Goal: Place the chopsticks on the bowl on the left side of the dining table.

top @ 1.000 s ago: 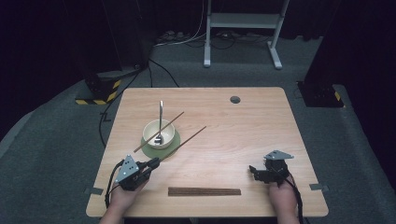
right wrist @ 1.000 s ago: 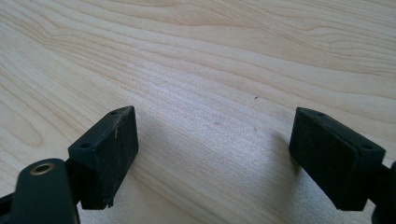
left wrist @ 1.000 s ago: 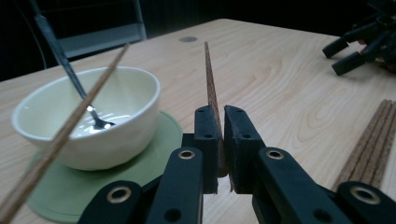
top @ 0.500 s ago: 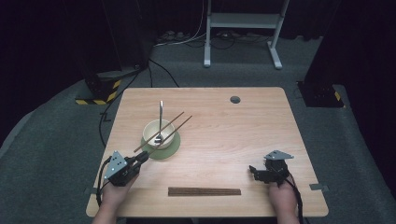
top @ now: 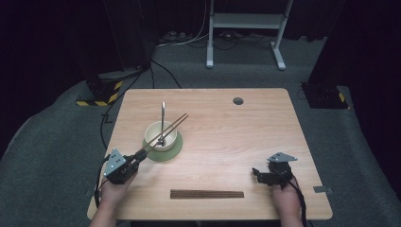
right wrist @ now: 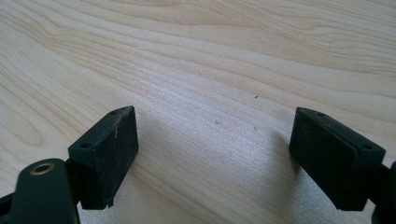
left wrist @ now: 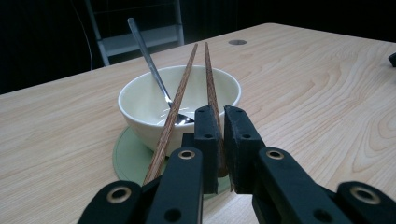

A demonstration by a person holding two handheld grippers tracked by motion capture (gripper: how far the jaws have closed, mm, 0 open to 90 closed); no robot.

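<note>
A white bowl stands on a green coaster left of the table's middle, with a metal spoon leaning in it. Two brown chopsticks lie across the bowl's rim, tips toward the far right. My left gripper sits at the bowl's near-left side, shut on the right chopstick. The left chopstick runs just outside its left jaw. My right gripper rests low over bare wood at the near right, open, nothing between its jaws.
A long dark wooden strip lies flat near the front edge between the two hands. A round cable hole is at the table's far side. Cables and a white stand base are on the floor beyond.
My left gripper has drawn back to the left and toward the front edge, pulling its chopstick with it; that stick now lies beside the other across the bowl. The right gripper has stayed put.
</note>
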